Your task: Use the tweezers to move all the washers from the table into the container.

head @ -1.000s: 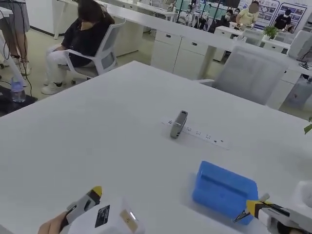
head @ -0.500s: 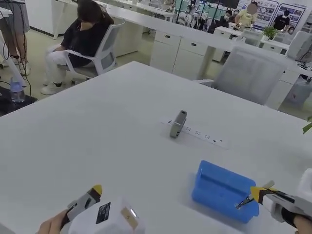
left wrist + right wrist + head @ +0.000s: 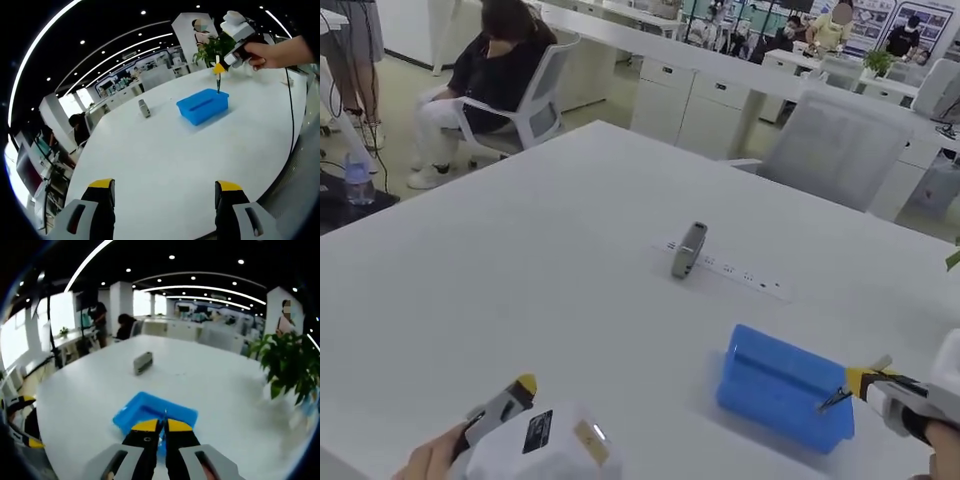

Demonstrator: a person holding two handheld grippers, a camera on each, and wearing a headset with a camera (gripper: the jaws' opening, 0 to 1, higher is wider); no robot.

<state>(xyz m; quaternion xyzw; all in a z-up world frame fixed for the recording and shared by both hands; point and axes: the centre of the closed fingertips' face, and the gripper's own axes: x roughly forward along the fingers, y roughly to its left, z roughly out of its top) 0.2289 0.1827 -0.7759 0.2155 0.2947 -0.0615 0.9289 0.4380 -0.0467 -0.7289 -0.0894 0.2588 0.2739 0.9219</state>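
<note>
Seemingly the work is at a drop-off step: the right tongs [image 3: 163, 426] are closed almost fully on the tweezers [image 3: 836, 400], whose thin tips hang just above the right end of the blue container [image 3: 775, 395]. Whether a washer sits between those tips is too small to tell, and the container's inside cannot be read well enough to count anything. The left tongs [image 3: 162, 187] are spread wide with nothing between them, hovering low over the table [image 3: 520, 290], well apart from the container. As for what remains, the washers are too small to pick out on the white table from here, so how many are left cannot be judged. A power strip [image 3: 745, 277] with a grey adapter [image 3: 687, 250] lies beyond the container, apart from it.
</note>
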